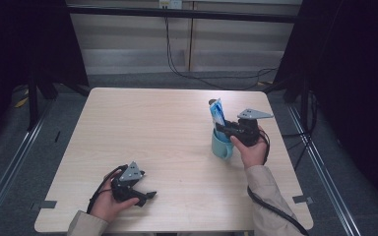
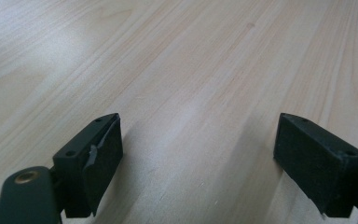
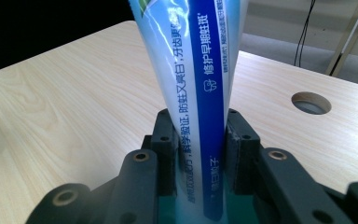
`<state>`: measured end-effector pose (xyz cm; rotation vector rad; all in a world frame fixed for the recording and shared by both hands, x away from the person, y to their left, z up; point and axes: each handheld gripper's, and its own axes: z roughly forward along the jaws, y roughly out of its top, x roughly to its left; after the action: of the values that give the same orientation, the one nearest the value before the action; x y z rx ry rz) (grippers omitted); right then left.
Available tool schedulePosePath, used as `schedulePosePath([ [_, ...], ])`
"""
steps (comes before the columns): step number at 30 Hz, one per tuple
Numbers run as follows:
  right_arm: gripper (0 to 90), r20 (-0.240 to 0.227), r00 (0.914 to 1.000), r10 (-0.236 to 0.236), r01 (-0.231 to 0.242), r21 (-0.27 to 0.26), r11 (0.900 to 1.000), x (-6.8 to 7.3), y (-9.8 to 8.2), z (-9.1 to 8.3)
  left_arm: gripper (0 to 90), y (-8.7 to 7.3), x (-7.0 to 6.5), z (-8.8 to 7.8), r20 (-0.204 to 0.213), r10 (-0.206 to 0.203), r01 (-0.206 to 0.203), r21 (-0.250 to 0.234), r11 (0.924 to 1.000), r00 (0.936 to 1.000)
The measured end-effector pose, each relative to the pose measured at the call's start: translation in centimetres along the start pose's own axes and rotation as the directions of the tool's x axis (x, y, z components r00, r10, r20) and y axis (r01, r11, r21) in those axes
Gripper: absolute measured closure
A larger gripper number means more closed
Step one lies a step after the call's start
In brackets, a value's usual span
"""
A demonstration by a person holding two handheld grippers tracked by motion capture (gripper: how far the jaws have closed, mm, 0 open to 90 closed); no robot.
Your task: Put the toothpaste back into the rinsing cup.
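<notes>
A lab or recording booth, not a home. A plain wooden table (image 1: 177,132) stands on grey carpet (image 1: 10,162), with black curtains (image 1: 354,73) off its left and right edges, metal floor rails (image 1: 325,167) beside it, and cables (image 1: 192,73) trailing past its far edge along a bare panelled wall (image 1: 138,34).

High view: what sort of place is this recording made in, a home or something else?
Probably a lab or recording booth, not a home. A bare wooden table stands between dark curtains, with metal floor rails alongside and cables trailing behind. On it stands just a teal mug holding a toothpaste tube.
</notes>
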<state>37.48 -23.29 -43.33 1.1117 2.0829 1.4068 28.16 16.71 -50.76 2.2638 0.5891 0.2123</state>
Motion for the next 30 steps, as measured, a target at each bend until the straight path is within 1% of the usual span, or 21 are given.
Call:
schedulePosePath([
  [6, 67.5, -0.007, 0.9997, 0.022, -0.022, -0.009, 1.000, -0.23, -0.09, -0.04, 15.3, 0.00, 0.00, 0.00, 0.000, 0.000, 0.000, 0.000, 1.0000, 1.0000],
  [11, 66.2, -0.007, 0.9997, 0.022, -0.022, -0.007, 1.000, -0.22, -0.04, -0.05, 15.3, 0.00, 0.01, 0.00, 0.000, 0.001, -0.001, 0.000, 1.0000, 1.0000],
  [14, 62.8, 0.000, 0.9997, 0.024, -0.024, -0.011, 1.000, -0.25, 0.06, -0.12, 15.3, 0.00, 0.01, 0.00, 0.000, 0.001, -0.001, 0.000, 1.0000, 1.0000],
  [20, 57.2, 0.016, 0.9998, 0.009, -0.009, 0.011, 1.000, -0.30, 0.10, -0.20, 15.3, 0.00, 0.01, 0.00, 0.000, 0.001, -0.001, 0.000, 1.0000, 1.0000],
  [24, 53.3, 0.018, 0.9997, 0.014, -0.014, 0.010, 1.000, -0.25, 0.19, -0.29, 15.3, 0.00, 0.00, 0.00, 0.000, 0.000, 0.000, 0.000, 1.0000, 1.0000],
  [26, 52.3, 0.031, 0.9995, 0.007, -0.008, 0.012, 1.000, -0.22, 0.25, -0.32, 15.3, 0.00, 0.01, 0.00, 0.000, 0.001, -0.001, 0.000, 1.0000, 1.0000],
  [30, 48.7, 0.028, 0.9996, 0.010, -0.011, 0.013, 1.000, -0.22, 0.28, -0.36, 15.3, 0.00, 0.01, 0.00, 0.000, 0.001, -0.001, 0.000, 1.0000, 1.0000],
])
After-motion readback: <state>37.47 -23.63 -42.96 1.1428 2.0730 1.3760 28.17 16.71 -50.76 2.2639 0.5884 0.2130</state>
